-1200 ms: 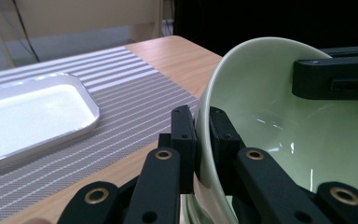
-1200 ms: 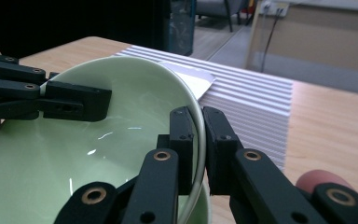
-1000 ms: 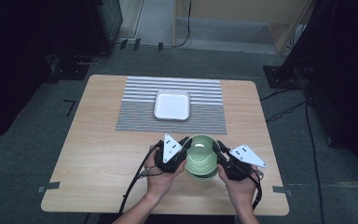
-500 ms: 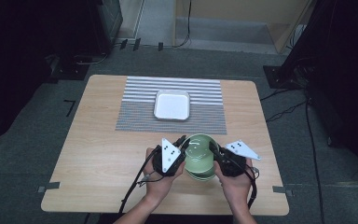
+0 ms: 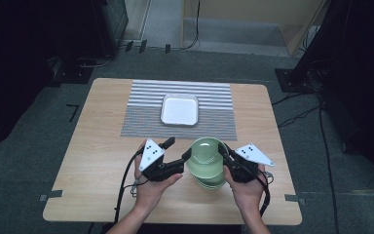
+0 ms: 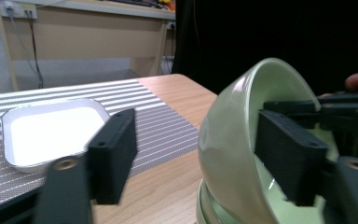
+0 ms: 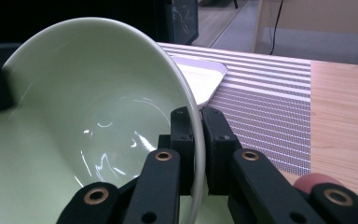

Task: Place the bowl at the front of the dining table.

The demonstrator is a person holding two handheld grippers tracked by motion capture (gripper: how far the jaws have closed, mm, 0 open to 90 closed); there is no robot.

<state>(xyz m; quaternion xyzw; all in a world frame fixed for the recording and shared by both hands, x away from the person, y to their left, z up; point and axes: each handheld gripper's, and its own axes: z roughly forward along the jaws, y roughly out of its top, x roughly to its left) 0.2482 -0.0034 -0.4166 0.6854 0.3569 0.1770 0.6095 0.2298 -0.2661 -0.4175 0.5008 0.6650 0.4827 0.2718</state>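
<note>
From the high view, a light wooden table (image 5: 97,190) carries a striped mat (image 5: 141,112) with a white square tray (image 5: 179,109) lying on it. On the side of the mat nearest the person, a green bowl (image 5: 205,155) is tipped up above a stack of green bowls (image 5: 211,181) that rests on the bare wood. The left gripper (image 5: 177,154) sits just left of the tipped bowl; its jaws have just been opening and stand spread, one near the mat edge, the other at the bowl's left rim. The right gripper (image 5: 222,152) meets the bowl's right rim, jaws drawn together on it. A hand (image 5: 151,187) holds the left tool and another hand (image 5: 246,187) holds the right one.

In the left gripper view, the bowl (image 6: 228,149) stands tilted at the right, its rim between the spread jaws; one jaw lies inside the bowl, the other stands well clear over the mat (image 6: 168,126), pressing on nothing. The tray (image 6: 51,130) lies on the mat, left of the bowl. The stack (image 6: 209,210) peeks out beneath the bowl.

In the right gripper view, the two jaws pinch the bowl's (image 7: 84,116) thin rim, one inside, one outside. Beyond the bowl, the tray (image 7: 200,79) rests on the mat (image 7: 261,102)
</note>
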